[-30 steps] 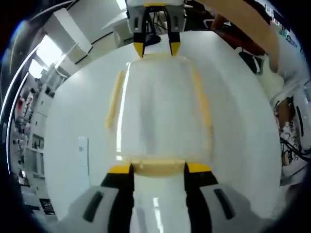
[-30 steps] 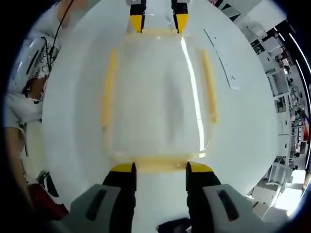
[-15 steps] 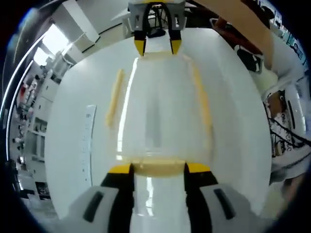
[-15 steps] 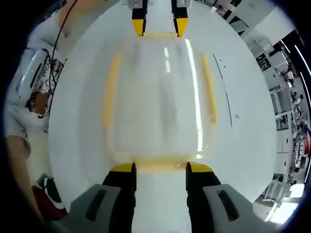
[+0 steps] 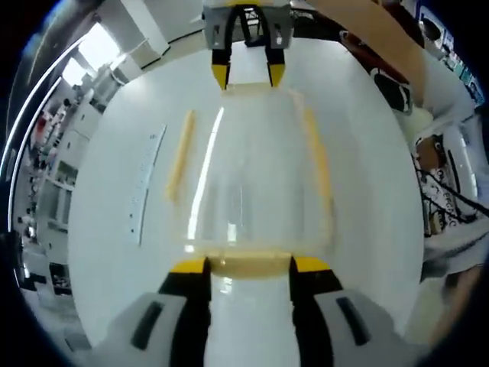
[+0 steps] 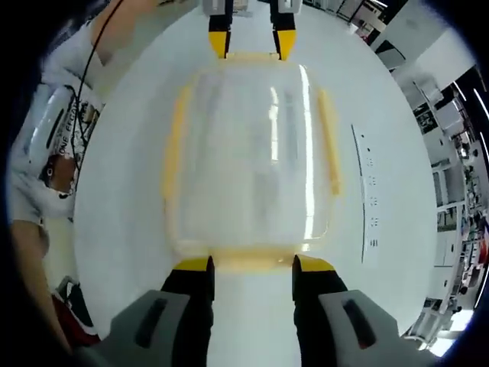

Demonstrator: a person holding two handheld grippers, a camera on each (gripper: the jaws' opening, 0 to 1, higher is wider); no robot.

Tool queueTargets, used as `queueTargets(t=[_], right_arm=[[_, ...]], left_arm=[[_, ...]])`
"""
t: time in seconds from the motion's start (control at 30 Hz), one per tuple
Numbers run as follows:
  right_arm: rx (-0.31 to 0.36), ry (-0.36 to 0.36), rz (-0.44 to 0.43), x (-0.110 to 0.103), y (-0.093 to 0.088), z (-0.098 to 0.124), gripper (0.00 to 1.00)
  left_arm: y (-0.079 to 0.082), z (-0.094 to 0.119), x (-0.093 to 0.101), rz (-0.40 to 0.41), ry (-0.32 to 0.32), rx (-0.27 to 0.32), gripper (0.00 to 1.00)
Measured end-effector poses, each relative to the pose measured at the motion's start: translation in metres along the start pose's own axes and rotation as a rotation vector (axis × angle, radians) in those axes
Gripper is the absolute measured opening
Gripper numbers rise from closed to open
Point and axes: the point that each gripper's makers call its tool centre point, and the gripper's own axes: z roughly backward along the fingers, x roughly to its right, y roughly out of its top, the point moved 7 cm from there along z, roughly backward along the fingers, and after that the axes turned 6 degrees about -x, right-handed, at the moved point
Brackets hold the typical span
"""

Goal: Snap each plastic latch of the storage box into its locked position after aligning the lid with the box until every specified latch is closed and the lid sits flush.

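We see clear storage box (image 5: pixel 252 183) with lid on white counter (image 5: pixel 114 252), between our two grippers. Left gripper (image 5: pixel 250 265) at near short end, jaws apart, straddling yellow end latch (image 5: pixel 248 264). Right gripper (image 6: pixel 249 264) at opposite end, jaws likewise spread about its latch (image 6: pixel 252 260). Side latches (image 6: pixel 330 153) lie along long edges. Ruler (image 5: pixel 145 183) beside box on counter.

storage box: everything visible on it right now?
The clear plastic storage box with yellow latches sits lid-on upon the white round table. Pale yellow latch strips run along all four sides. The left gripper and right gripper meet opposite end latches, jaws apart. Whether any latch is locked is unclear.
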Motion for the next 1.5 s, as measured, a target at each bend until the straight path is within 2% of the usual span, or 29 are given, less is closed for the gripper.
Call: queueTargets(t=[0.3,0.53,0.7,0.9,1.03,1.27,1.5], right_arm=[[0.045,0.008,0.017,0.007,0.036,-0.012,0.40],[0.061,0.019,-0.001,0.010,0.057,-0.022,0.40],[0.047,0.031,-0.010,0.016,0.062,-0.029,0.40],[0.088,0.044,-0.040,0.018,0.071,-0.029,0.40],[0.070,0.049,-0.048,0.016,0.070,-0.031,0.40],[0.064,0.061,-0.070,0.015,0.066,-0.036,0.40],[0.074,0.074,-0.079,0.016,0.067,-0.037,0.41]], left_arm=[[-0.036,0.007,-0.006,0.017,0.004,-0.022,0.39],[-0.058,0.001,-0.016,0.007,-0.007,-0.051,0.39],[-0.065,-0.006,-0.022,0.004,-0.011,-0.065,0.39],[-0.075,-0.011,-0.030,-0.011,0.007,-0.109,0.39],[-0.074,-0.012,-0.032,-0.015,0.018,-0.104,0.38],[-0.072,-0.015,-0.036,-0.029,0.026,-0.096,0.38],[-0.076,-0.017,-0.039,-0.024,0.031,-0.091,0.36]])
